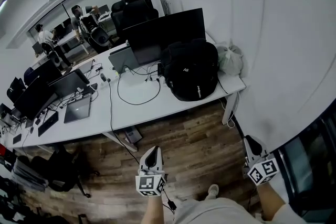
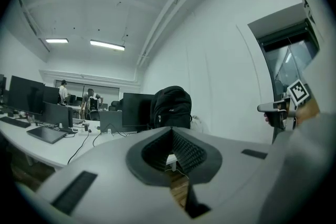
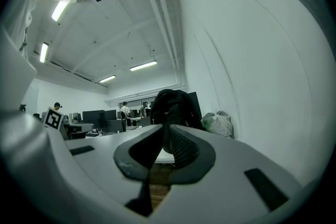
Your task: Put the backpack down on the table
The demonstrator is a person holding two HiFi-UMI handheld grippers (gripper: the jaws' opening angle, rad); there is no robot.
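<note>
The black backpack point(image 1: 191, 73) is set upright on the right end of the white table point(image 1: 142, 107), just in front of a dark monitor point(image 1: 168, 29). A pale plastic bag point(image 1: 230, 59) is seen beside it, towards the wall, and a black cable point(image 1: 139, 94) is looped on the tabletop to its left. Both grippers are held well apart from the table, above the wooden floor point(image 1: 184, 144). The left gripper point(image 1: 153, 150) is closed on nothing. The right gripper's point(image 1: 251, 140) jaws are drawn almost together, and nothing is held between them.
</note>
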